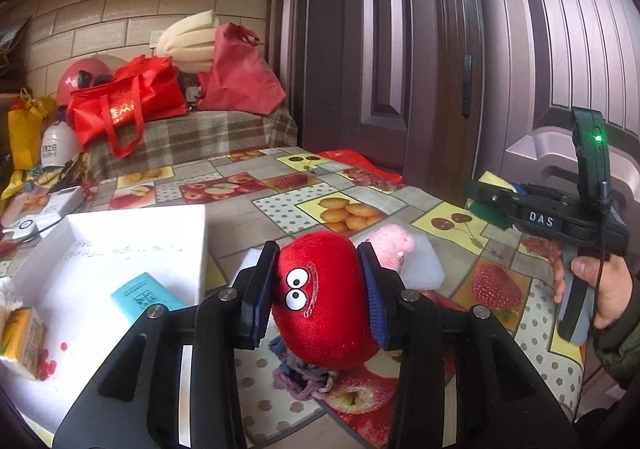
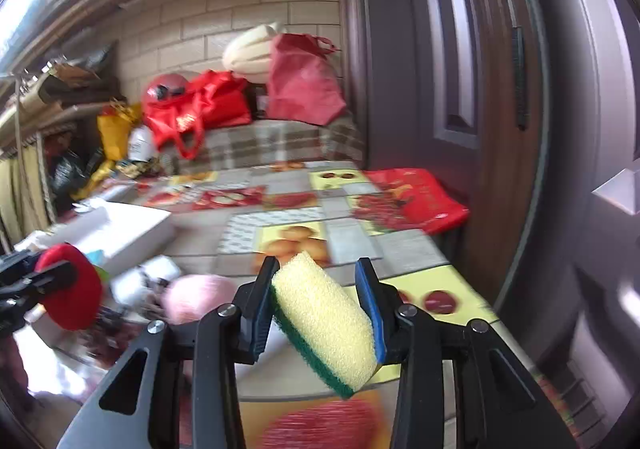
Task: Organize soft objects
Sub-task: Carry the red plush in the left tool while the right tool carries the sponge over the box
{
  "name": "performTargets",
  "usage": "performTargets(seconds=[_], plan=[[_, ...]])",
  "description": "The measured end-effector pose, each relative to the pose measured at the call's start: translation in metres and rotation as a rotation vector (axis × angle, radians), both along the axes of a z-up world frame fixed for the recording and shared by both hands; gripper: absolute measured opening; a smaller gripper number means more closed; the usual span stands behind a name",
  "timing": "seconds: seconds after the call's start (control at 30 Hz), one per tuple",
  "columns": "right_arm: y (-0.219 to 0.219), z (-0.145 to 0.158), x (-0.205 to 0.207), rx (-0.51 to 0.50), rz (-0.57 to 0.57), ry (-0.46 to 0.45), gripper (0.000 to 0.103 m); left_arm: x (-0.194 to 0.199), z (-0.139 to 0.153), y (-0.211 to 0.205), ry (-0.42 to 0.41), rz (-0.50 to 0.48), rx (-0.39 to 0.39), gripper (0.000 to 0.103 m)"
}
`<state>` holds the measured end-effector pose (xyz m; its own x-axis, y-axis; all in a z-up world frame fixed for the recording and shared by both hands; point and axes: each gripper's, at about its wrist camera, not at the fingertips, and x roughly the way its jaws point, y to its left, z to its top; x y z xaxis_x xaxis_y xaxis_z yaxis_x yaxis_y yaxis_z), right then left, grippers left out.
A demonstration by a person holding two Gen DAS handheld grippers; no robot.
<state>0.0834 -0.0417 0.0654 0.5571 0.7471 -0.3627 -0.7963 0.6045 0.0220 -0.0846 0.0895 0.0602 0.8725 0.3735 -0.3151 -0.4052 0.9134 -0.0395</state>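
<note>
My left gripper [image 1: 318,289] is shut on a red plush toy [image 1: 324,301] with cartoon eyes, held above the fruit-print tablecloth [image 1: 280,205]. My right gripper [image 2: 316,309] is shut on a yellow and green sponge [image 2: 326,323], held tilted above the table. The right gripper with the sponge [image 1: 490,209] also shows at the right of the left wrist view. The red plush [image 2: 70,289] in the left gripper shows at the left of the right wrist view. A pink plush [image 1: 390,245] and a white foam piece [image 1: 424,265] lie on the table behind the red plush. A tangle of purple yarn [image 1: 304,379] lies under it.
A white open box [image 1: 132,249] at the left holds a teal packet [image 1: 144,297] and a yellow packet [image 1: 22,333]. Red bags [image 1: 128,101] sit on a plaid-covered bench at the back. A brown door [image 1: 460,49] is on the right. A red bag [image 2: 420,197] lies by the door.
</note>
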Motion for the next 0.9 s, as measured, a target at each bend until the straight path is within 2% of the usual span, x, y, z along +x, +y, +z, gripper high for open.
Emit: performTargets(seconds=[0.17, 0.27, 0.6, 0.9], plan=[[0.024, 0.001, -0.044, 0.007, 0.104, -0.062, 0.039, -0.014, 0.000, 0.010, -0.024, 0.048, -0.018, 0.039], [0.034, 0.001, -0.058, 0.007, 0.142, -0.066, 0.039, -0.013, 0.000, 0.008, -0.019, 0.049, -0.008, 0.039], [0.033, -0.001, -0.062, 0.020, 0.142, -0.049, 0.039, -0.013, -0.001, 0.006, -0.007, 0.057, 0.003, 0.039], [0.058, -0.003, -0.090, 0.008, 0.226, -0.045, 0.039, -0.029, -0.002, 0.018, -0.004, 0.125, 0.009, 0.039]])
